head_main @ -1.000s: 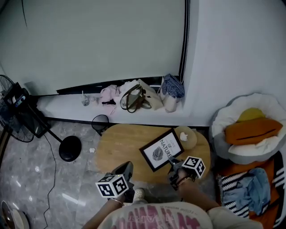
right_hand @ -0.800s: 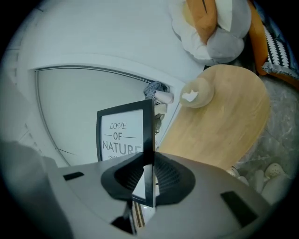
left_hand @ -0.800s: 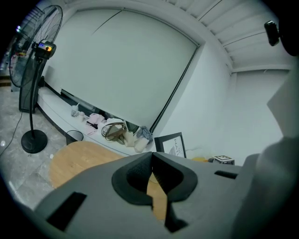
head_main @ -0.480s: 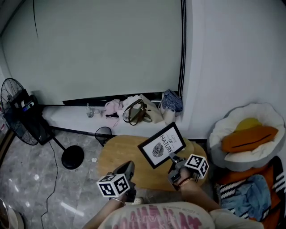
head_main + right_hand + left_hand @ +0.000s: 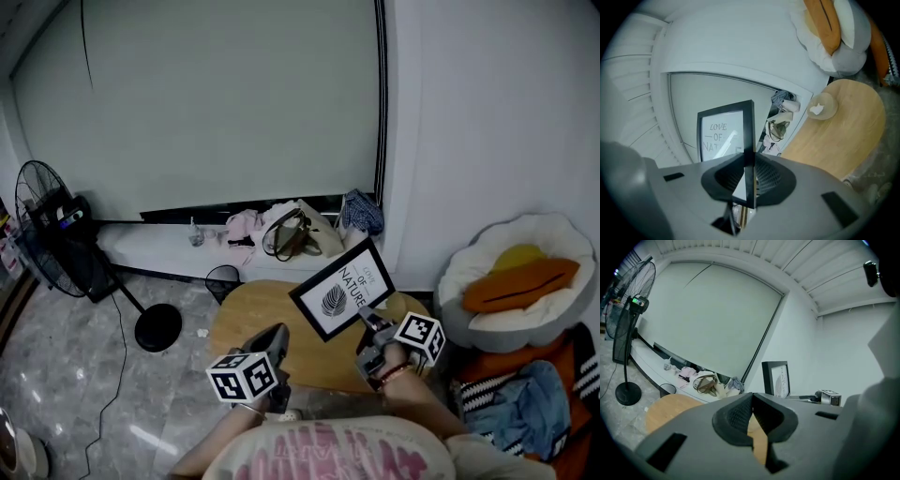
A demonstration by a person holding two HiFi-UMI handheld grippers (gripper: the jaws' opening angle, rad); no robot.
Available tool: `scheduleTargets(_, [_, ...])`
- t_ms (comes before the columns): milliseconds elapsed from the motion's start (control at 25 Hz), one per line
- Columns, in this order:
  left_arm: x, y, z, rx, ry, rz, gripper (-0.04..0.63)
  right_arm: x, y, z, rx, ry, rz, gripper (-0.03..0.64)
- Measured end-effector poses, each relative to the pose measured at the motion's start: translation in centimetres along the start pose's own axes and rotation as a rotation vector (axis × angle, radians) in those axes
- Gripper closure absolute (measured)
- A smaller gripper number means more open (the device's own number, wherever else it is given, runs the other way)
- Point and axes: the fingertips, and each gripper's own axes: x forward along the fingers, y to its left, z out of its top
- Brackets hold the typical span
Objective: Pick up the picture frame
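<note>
The picture frame is black with a white print of a leaf and lettering. It hangs tilted in the air above the oval wooden table. My right gripper is shut on its lower edge. In the right gripper view the frame stands edge-on between the ribbed pads. My left gripper floats over the table's near left part, jaws shut with nothing in them. From the left gripper view the frame shows upright to the right, apart from that gripper.
A round beige dish with crumpled paper rests on the table's far end. Bags and clothes lie on the low ledge by the wall. A standing fan is at the left, a small bin by the table, a cushioned bed at the right.
The frame has come up off the table and now hangs higher, held by the right gripper. Both grippers have risen; the left one stays empty.
</note>
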Motion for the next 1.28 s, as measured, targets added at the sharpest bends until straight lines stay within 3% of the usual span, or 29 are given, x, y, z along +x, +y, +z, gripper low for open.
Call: scheduleTargets(1280, [-4.1,-4.7,-4.1,-0.020,-0.031,0.069,0.592,-6.5,-2.1,-0.1,-0.046,0.059,-0.022,0.541])
